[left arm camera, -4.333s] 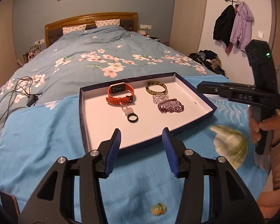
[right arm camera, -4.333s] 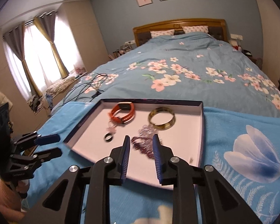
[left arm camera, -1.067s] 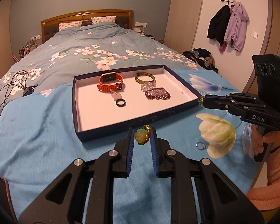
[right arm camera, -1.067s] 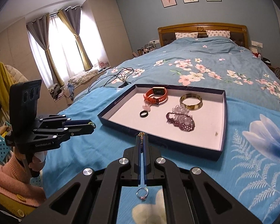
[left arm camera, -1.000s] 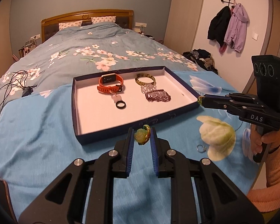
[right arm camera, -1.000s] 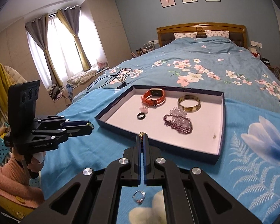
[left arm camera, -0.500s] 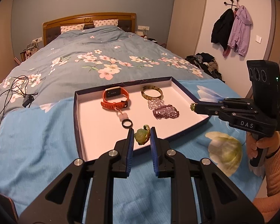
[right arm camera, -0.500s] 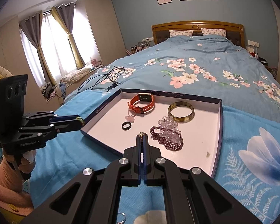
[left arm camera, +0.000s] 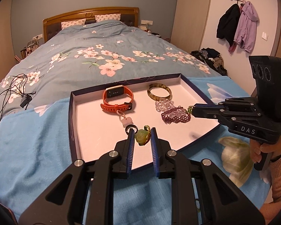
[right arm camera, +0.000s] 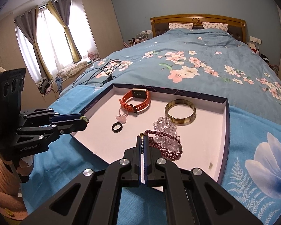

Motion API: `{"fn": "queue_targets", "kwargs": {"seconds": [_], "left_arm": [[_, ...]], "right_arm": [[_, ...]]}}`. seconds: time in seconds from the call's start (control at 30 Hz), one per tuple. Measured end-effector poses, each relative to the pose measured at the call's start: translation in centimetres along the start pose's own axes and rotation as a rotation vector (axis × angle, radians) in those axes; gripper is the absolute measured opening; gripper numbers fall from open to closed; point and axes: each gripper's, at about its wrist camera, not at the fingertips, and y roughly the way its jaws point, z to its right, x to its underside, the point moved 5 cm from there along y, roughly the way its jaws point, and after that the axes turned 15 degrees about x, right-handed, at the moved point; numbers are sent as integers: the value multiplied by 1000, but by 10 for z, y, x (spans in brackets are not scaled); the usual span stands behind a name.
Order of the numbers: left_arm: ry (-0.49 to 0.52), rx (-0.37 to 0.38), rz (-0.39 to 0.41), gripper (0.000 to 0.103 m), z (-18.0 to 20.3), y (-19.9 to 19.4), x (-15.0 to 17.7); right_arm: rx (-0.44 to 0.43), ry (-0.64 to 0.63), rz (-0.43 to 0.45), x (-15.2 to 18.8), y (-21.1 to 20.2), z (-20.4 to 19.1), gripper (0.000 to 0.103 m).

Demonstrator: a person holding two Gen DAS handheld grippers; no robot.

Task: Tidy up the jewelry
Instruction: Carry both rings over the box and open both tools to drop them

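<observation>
A dark-rimmed white tray (left arm camera: 72,112) (right arm camera: 227,116) lies on the blue bedspread. In it are an orange watch (left arm camera: 118,98) (right arm camera: 136,100), a bangle (left arm camera: 159,93) (right arm camera: 180,111), clear beads (left arm camera: 164,105), a purple bead bracelet (left arm camera: 175,115) (right arm camera: 164,144), a pink charm (left arm camera: 126,121) and a black ring (right arm camera: 117,127). My left gripper (left arm camera: 142,136) (right arm camera: 83,120) is shut on a green rose ring (left arm camera: 141,137) above the tray's near part. My right gripper (right arm camera: 142,137) (left arm camera: 192,110) is shut on a small gold-and-green piece (right arm camera: 141,135) over the purple bracelet.
The tray sits at the foot of a floral-quilted bed (left arm camera: 106,60). Black cables (left arm camera: 13,90) lie on the quilt to the left. Coats (left arm camera: 236,26) hang on the right wall and clothes are piled on the floor below them.
Both grippers, each holding its piece, have moved forward from over the bedspread to over the tray. Earlier the left gripper was open with the rose ring lying below it.
</observation>
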Motion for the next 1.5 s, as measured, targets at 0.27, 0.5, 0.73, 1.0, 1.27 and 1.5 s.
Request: {"fn": "queue_targets", "kwargs": {"seconds": [0.27, 0.5, 0.73, 1.0, 1.27, 1.5], "left_arm": [[-31, -3, -36, 18, -11, 22, -1], [-50, -11, -59, 18, -18, 37, -2], [-68, -14, -84, 18, -21, 50, 0], [-71, -2, -72, 20, -20, 49, 0], [-27, -24, 6, 32, -7, 8, -2], [31, 30, 49, 44, 19, -37, 19]], "right_arm": [[13, -25, -33, 0, 14, -2, 1], [22, -32, -69, 3, 29, 0, 1], [26, -19, -89, 5, 36, 3, 5], [38, 15, -73, 3, 30, 11, 6], [31, 42, -23, 4, 3, 15, 11], [31, -9, 13, 25, -34, 2, 29]]}}
